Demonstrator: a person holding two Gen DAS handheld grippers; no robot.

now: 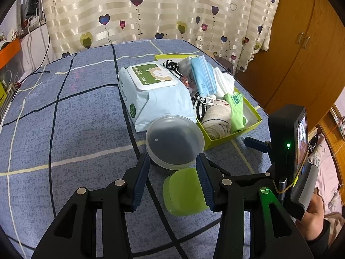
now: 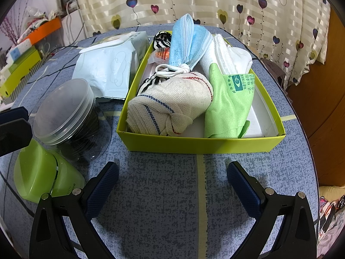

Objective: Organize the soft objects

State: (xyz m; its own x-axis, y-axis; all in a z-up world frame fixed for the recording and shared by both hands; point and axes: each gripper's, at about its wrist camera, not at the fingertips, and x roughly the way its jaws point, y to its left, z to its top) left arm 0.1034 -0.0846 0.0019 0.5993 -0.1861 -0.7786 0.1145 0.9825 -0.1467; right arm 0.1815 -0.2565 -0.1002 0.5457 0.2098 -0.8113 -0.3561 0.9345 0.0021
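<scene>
Blue tablecloth [image 2: 163, 194]: right tool [image 2: 172, 181] wide open, empty; left tool [image 1: 172, 172] open, straddling green container [image 1: 183, 194].

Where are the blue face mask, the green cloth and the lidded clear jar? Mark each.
blue face mask [image 2: 188, 43], right wrist view, pleated middle.
green cloth [image 2: 228, 105], right wrist view, centre of fold.
lidded clear jar [image 1: 174, 139], left wrist view, translucent lid.

A lime-green box [image 2: 200, 144] holds a cream cloth [image 2: 172, 105] with blue and red stripes, a pale blue face mask [image 2: 187, 43], a green cloth [image 2: 228, 108] and a zebra-striped fabric [image 2: 161, 40], on a blue tablecloth [image 2: 161, 194] with dark and cream lines.
</scene>
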